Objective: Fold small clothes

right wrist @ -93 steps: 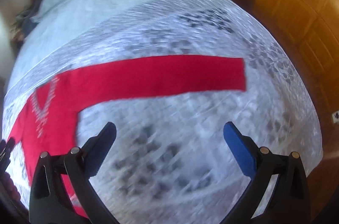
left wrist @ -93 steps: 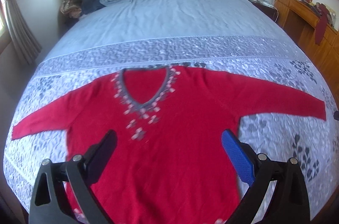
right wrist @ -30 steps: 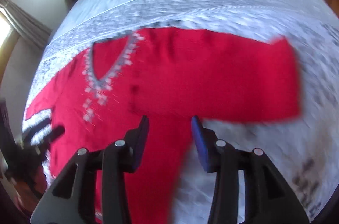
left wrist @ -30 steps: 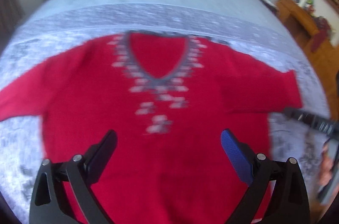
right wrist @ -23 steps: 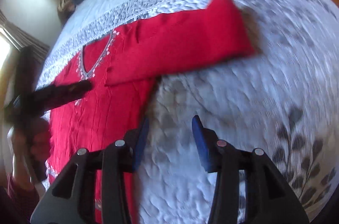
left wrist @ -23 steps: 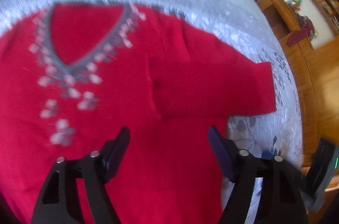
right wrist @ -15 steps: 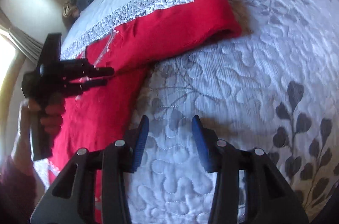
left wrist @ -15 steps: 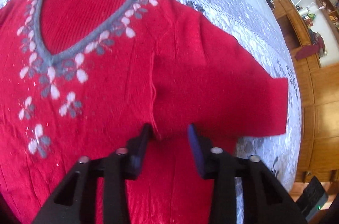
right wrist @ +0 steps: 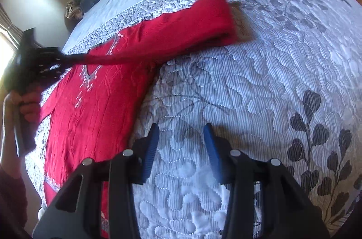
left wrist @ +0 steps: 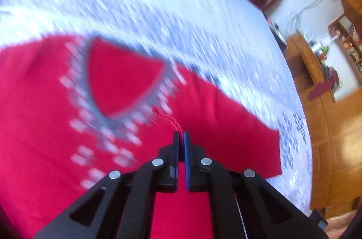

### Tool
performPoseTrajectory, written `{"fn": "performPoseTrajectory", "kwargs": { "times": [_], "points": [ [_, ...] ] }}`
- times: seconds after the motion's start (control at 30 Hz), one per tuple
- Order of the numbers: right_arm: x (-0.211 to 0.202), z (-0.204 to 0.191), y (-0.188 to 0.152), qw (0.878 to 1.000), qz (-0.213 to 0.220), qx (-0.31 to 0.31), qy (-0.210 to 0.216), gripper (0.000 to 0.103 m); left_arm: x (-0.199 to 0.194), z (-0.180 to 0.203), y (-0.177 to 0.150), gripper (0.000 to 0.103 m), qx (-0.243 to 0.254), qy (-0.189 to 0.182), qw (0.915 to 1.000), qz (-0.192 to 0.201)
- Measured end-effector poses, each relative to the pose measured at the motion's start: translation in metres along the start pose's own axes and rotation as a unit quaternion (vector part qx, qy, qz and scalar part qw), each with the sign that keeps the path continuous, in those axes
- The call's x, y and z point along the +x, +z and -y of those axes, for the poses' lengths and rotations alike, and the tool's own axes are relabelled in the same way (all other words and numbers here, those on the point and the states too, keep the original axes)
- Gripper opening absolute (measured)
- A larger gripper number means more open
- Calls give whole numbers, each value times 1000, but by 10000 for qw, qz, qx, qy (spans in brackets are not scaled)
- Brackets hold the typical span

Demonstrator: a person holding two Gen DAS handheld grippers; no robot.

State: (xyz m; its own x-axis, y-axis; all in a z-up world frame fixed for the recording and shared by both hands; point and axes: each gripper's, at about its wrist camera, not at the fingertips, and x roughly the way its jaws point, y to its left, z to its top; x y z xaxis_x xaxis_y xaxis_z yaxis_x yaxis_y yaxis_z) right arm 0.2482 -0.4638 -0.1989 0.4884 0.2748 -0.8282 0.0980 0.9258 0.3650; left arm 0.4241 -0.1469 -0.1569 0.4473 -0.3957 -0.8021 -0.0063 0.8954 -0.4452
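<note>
Red sweater lay flat on the quilted bed, sleeve-folding step in hand: left gripper clamped on the doubled sleeve's cuff edge, right gripper narrowly open, holding nothing, over bare quilt; next move probably needed that cuff drawn further across the chest.

My red sweater lies face up on the bed, V-neck trimmed in grey with pale flower shapes trailing down the chest. Its body is spread flat. One sleeve is folded back over the chest, doubled at a fold out on the quilt. A pinch of knit near the neckline is raised off the body. The hem carries a pale patterned band.
</note>
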Motion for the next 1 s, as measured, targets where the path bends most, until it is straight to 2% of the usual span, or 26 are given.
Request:
{"fn": "performPoseTrajectory", "kwargs": {
  "times": [0.1, 0.17, 0.27, 0.4, 0.47, 0.57, 0.63, 0.7, 0.73, 0.8, 0.83, 0.87, 0.9, 0.93, 0.97, 1.0],
  "points": [
    [1, 1, -1, 10000, -16, -3, -24, 41, -32, -38, 25, 4, -33, 388, 9983, 442],
    [2, -1, -1, 10000, -19, -17, -59, 42, -53, -69, 39, 4, -79, 779, 9939, 779],
    [6, -5, 2, 9999, -41, -45, -97, 44, -71, -115, 55, 4, -227, 1168, 9877, 1017],
    [16, -14, 18, 9999, -163, 20, -29, 44, -62, -151, 52, 4, -320, 1421, 9852, 903],
    [25, -19, 32, 9996, -263, 69, 115, 46, -53, -161, 47, 4, -378, 1374, 9867, 787],
    [54, -18, 69, 9963, -616, 465, 368, 55, -39, -167, 37, 4, -372, 1410, 9871, 666],
    [70, -16, 88, 9947, -753, 606, 355, 55, -32, -172, 33, 4, -372, 1407, 9875, 612],
    [87, -16, 109, 9921, -951, 695, 426, 59, -30, -175, 28, 4, -374, 1389, 9879, 584],
    [90, -16, 113, 9910, -990, 767, 470, 64, -27, -177, 27, 4, -373, 1367, 9884, 553],
    [98, -18, 124, 9885, -1075, 886, 589, 64, -26, -178, 26, 4, -363, 1321, 9892, 527],
    [101, -20, 128, 9880, -1104, 890, 619, 59, -25, -179, 25, 5, -347, 1300, 9895, 523],
    [104, -21, 131, 9871, -1147, 888, 672, 42, -25, -179, 26, 5, -337, 1292, 9897, 520],
    [109, -22, 133, 9831, -1298, 947, 877, 33, -25, -179, 26, 5, -336, 1285, 9898, 513],
    [108, -23, 132, 9820, -1318, 969, 946, 18, -24, -181, 25, 5, -355, 1252, 9902, 505],
    [108, -25, 132, 9835, -1328, 852, 890, 11, -24, -182, 25, 5, -375, 1217, 9906, 497],
    [108, -26, 131, 9854, -1351, 746, 723, 10, -24, -184, 25, 6, -392, 1189, 9910, 483]
  ]
}}
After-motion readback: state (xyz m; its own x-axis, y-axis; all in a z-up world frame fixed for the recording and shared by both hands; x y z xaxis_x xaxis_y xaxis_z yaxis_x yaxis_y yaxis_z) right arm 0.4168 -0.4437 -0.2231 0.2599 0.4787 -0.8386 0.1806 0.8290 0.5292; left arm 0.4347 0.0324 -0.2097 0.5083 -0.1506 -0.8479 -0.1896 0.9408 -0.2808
